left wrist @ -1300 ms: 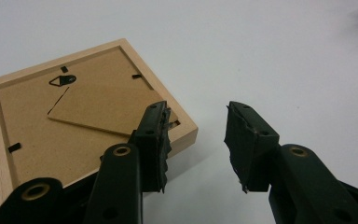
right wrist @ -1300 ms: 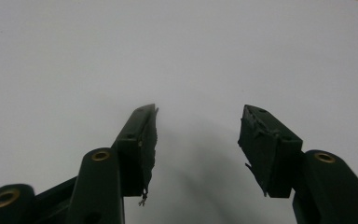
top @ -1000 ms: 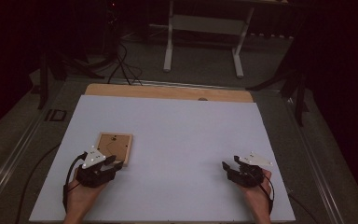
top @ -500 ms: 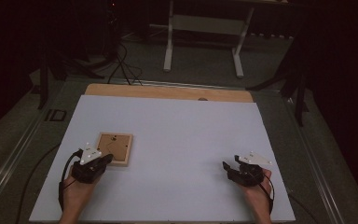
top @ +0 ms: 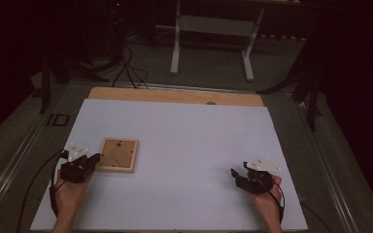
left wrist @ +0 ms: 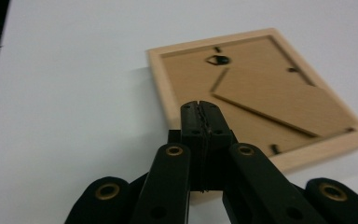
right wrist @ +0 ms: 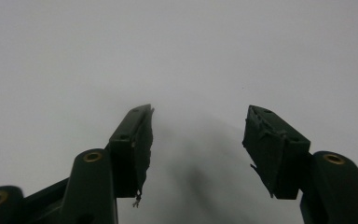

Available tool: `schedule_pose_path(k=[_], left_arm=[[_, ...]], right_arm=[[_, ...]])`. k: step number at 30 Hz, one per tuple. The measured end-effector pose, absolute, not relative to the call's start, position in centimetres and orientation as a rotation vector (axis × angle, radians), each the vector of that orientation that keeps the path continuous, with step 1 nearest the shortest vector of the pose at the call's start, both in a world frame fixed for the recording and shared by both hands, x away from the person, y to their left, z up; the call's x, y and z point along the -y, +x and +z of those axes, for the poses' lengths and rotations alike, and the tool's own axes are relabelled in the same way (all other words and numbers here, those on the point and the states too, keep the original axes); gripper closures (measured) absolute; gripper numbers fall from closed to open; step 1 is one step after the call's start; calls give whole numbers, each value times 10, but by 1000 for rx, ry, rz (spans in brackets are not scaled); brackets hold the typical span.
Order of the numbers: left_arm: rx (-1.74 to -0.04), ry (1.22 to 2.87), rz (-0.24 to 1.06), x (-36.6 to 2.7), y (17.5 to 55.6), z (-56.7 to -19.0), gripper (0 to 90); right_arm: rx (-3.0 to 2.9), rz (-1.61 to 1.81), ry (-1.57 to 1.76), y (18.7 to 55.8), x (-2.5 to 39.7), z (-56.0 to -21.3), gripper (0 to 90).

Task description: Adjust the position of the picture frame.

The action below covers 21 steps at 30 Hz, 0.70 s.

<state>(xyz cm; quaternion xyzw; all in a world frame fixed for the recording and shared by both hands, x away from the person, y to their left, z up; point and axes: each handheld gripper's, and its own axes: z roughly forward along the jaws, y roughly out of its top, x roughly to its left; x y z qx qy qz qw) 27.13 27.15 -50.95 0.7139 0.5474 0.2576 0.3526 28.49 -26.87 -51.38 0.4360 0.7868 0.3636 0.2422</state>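
A light wooden picture frame [top: 119, 154] lies back side up on the white table top [top: 189, 136], left of centre. My left gripper [top: 95, 159] sits just left of it, jaws pressed together. In the left gripper view the shut left gripper [left wrist: 200, 106] hovers over the near edge of the frame [left wrist: 270, 98], whose backing board, stand flap and hanger show. At the table's front right, my right gripper [top: 234, 174] is held by a hand. The right gripper view has the right gripper [right wrist: 199, 112] open over bare white surface, with nothing between the jaws.
A strip of bare wood [top: 175, 95] runs along the table's far edge. Beyond it on the dark floor stand a white metal stand [top: 209, 43] and loose cables [top: 126, 63]. Metal rails [top: 19, 145] flank the table.
My left gripper has slid to the left, off the frame's near left corner to just beside its left edge. The frame and the right gripper have stayed put.
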Motion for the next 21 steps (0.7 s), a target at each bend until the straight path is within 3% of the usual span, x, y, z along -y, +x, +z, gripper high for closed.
schedule_pose_path(k=[21], left_arm=[[-1512, 1860, 665, -287, 290, -523, 895]], right_arm=[[-2149, 1014, 1176, 284, 269, -513, 404]])
